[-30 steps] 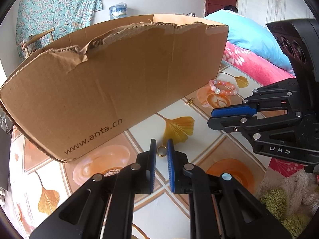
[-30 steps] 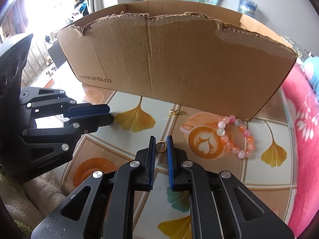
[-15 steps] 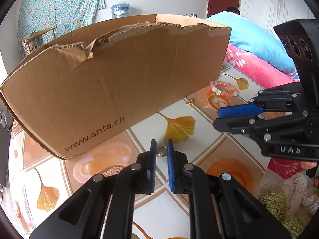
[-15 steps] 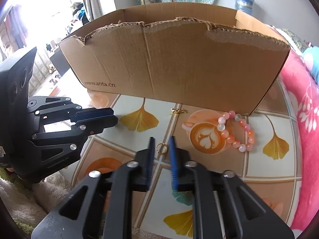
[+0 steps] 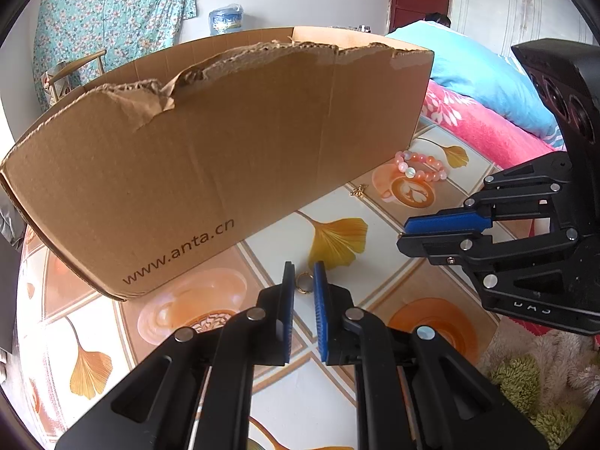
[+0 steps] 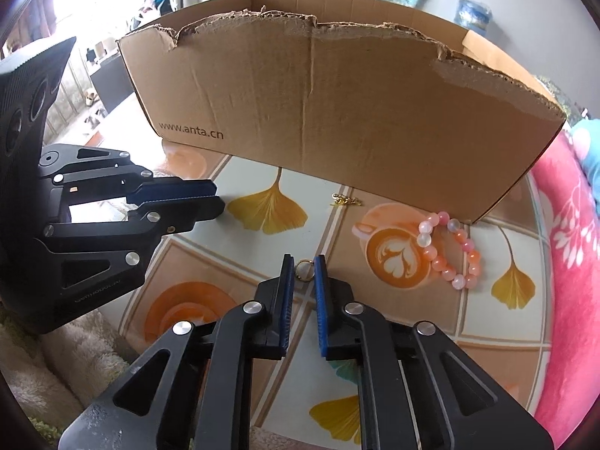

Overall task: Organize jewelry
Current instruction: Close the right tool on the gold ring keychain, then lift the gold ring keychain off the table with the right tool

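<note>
A small gold ring (image 5: pixel 303 283) lies on the patterned tabletop; it also shows in the right wrist view (image 6: pixel 304 269). Both my left gripper (image 5: pixel 302 273) and my right gripper (image 6: pixel 303 268) point at it, each with a narrow gap between the blue pads. Neither visibly grips the ring. A pink bead bracelet (image 6: pixel 448 249) and a small gold chain piece (image 6: pixel 345 200) lie in front of the cardboard box (image 6: pixel 337 112). The bracelet (image 5: pixel 420 167) and the chain piece (image 5: pixel 359 190) also show in the left wrist view, by the box (image 5: pixel 225 157).
The box with a torn top rim stands at the back of the table. A pink blanket (image 6: pixel 570 262) borders the table's right side. A fluffy rug (image 5: pixel 543 375) lies at the near edge. The right gripper's body (image 5: pixel 525 247) is close to the left one.
Both grippers have risen and pulled back slightly, so more of the box top shows. Their narrow gaps look unchanged and the ring has stayed on the table.
</note>
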Demonstrator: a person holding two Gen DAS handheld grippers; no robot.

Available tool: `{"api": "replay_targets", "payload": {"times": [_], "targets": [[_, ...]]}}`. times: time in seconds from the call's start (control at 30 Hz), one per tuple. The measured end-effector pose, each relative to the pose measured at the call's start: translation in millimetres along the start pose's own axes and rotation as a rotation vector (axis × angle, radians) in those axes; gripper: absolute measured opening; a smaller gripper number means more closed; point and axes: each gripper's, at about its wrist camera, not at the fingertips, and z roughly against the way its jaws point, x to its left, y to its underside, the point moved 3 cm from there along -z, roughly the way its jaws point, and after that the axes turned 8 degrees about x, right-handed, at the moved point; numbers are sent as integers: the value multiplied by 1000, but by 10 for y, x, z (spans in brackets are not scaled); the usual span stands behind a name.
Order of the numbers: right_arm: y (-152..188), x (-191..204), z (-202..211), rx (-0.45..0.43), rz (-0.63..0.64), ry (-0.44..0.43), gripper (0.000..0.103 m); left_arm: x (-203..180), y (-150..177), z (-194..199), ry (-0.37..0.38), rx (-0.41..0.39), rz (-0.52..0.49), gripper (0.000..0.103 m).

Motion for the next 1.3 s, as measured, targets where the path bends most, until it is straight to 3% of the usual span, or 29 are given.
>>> {"api": "replay_targets", "payload": {"times": [0.6,1.0,1.17,1.3], "targets": [[46,-122,74,-44,-27,-21,8,16,14,11,10,-3,10,10],[3,-302,600,-157,-48,-32,8,25,-59,389,24,-66,-3,8],[-3,-334,620,-166,-46,-44,8,56,-42,255,56,-4,23,9],[-8,-312,567,-151,-46,-55,8,65,-29,85,97,46,64,19]]}}
